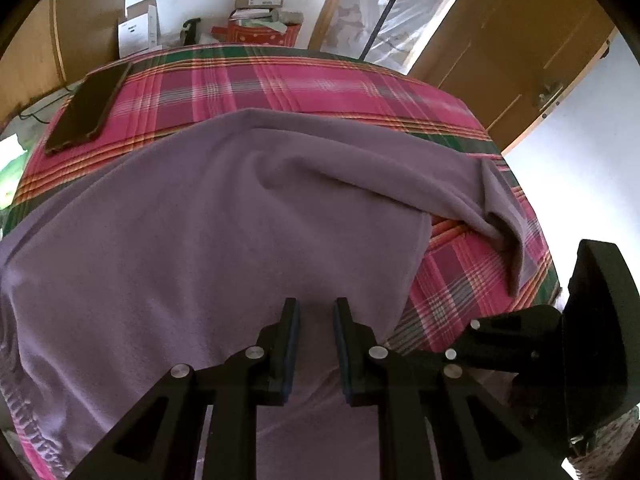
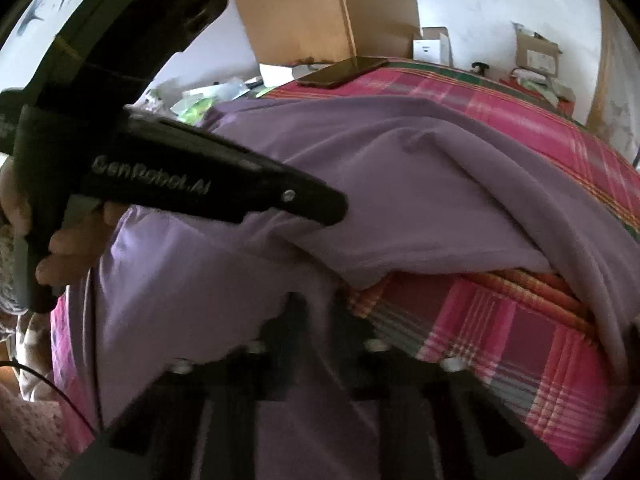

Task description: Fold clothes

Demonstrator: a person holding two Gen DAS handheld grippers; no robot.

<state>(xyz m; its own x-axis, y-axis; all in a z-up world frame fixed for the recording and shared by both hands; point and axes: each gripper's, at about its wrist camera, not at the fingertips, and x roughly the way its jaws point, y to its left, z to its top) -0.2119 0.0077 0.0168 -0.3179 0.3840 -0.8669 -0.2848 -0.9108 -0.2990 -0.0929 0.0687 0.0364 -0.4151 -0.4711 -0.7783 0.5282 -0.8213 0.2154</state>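
A purple garment (image 1: 192,240) lies spread and loosely folded over a bed covered with a pink plaid sheet (image 1: 320,88). The left tool (image 1: 316,312) points down at the cloth, its jaws part open with purple fabric between the pads; whether they pinch it cannot be told. The right tool (image 2: 320,304), blurred, has its jaws closed on the garment's edge. A dark phone (image 1: 86,106) rests on the sheet's far corner.
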